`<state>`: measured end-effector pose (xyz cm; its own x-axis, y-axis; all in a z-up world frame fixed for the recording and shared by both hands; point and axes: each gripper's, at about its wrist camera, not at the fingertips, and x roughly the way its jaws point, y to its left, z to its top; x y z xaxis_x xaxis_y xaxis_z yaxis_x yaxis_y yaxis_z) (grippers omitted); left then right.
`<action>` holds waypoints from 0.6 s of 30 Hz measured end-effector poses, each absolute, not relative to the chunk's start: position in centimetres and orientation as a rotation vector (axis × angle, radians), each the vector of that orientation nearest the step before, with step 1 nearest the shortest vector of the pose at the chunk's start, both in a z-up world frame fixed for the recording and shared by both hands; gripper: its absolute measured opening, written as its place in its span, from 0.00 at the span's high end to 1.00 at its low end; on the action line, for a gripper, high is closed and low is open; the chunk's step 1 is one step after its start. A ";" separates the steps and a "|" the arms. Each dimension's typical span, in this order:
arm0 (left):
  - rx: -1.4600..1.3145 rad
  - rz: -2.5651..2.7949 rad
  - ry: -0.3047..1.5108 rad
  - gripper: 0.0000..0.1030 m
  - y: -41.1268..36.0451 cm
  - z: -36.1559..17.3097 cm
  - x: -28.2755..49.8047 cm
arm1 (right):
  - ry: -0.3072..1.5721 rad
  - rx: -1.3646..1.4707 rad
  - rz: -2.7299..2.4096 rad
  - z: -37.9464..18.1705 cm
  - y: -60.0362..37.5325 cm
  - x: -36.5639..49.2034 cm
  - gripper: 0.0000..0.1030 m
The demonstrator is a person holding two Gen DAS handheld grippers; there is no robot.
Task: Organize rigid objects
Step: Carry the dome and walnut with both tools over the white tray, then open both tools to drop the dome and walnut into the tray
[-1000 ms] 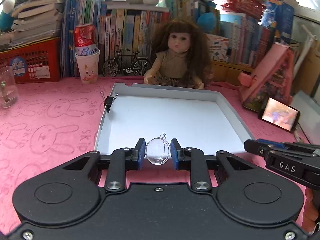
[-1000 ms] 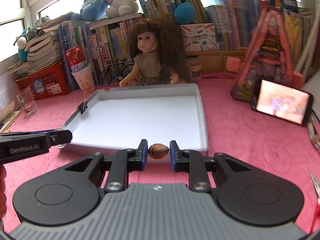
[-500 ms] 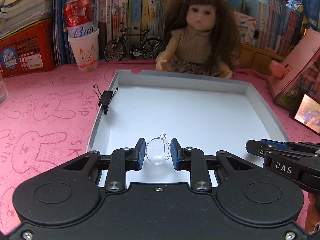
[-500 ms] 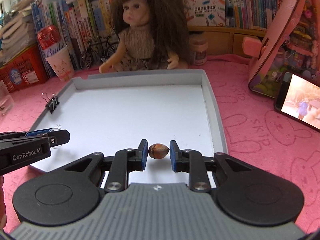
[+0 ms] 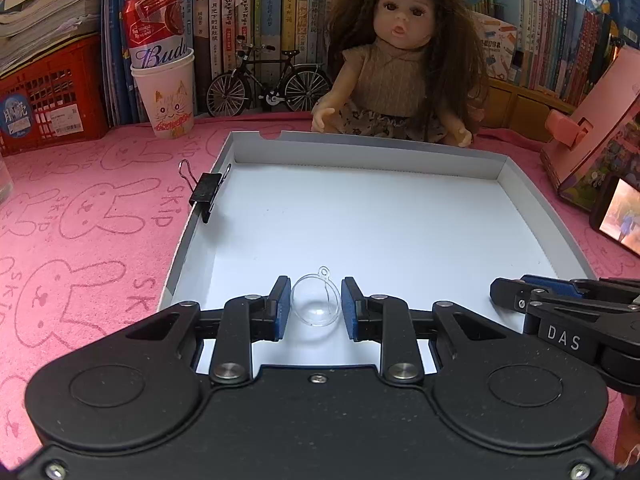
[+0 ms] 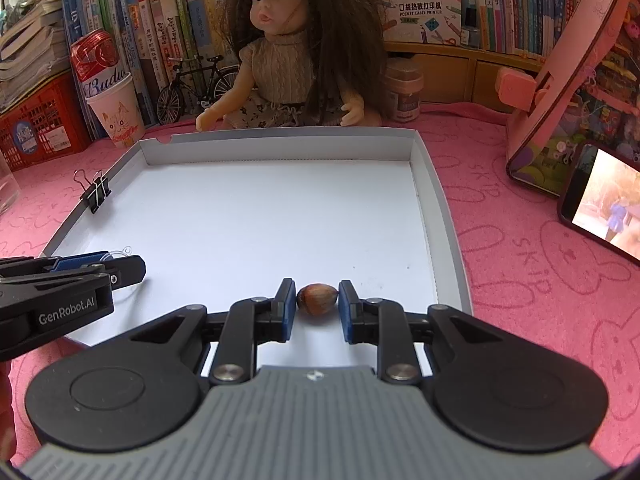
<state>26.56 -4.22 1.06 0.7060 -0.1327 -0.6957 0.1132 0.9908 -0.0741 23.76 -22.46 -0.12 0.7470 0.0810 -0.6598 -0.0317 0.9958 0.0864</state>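
Note:
My left gripper (image 5: 316,304) is shut on a clear plastic half-ball (image 5: 316,300) with a small loop, held low over the near left part of the white tray (image 5: 360,148). My right gripper (image 6: 318,300) is shut on a brown nut (image 6: 317,299), low over the tray's (image 6: 444,208) near right part. Each gripper shows in the other view: the right one (image 5: 520,294) at the right edge, the left one (image 6: 120,266) at the left edge. A black binder clip (image 5: 206,192) is clipped on the tray's left wall; it also shows in the right wrist view (image 6: 95,196).
A doll (image 5: 400,60) sits behind the tray. A paper cup with a red can (image 5: 164,80), a toy bicycle (image 5: 264,80) and a red crate (image 5: 44,96) stand at the back left. A pink stand (image 6: 576,80) and a lit phone (image 6: 604,200) are to the right. Pink cloth covers the table.
Both grippers have moved forward and down over the tray, each still holding its object. The doll and the tray's far wall look closer.

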 end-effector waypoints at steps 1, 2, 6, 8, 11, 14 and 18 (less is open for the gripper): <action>-0.041 -0.139 0.778 0.75 -4.1 1.1 26.5 | 0.722 0.078 0.067 0.0 -22.5 23.7 0.68; -0.052 -0.142 0.779 0.71 -4.0 1.2 26.5 | 0.715 0.083 0.070 0.0 -22.5 23.6 0.64; -0.045 -0.151 0.751 0.55 -3.9 1.9 25.8 | 0.695 0.090 0.077 0.6 -22.6 23.1 0.49; -0.034 -0.157 0.736 0.48 -3.9 2.4 25.3 | 0.680 0.093 0.082 1.0 -22.7 22.6 0.42; -0.030 -0.167 0.711 0.31 -3.8 3.1 24.3 | 0.653 0.088 0.083 1.6 -22.9 21.7 0.36; -0.033 -0.170 0.688 0.22 -3.5 3.8 23.2 | 0.625 0.077 0.083 2.3 -23.1 20.6 0.29; -0.056 -0.178 0.676 0.17 -2.9 4.4 21.2 | 0.578 0.053 0.090 2.9 -23.1 18.6 0.20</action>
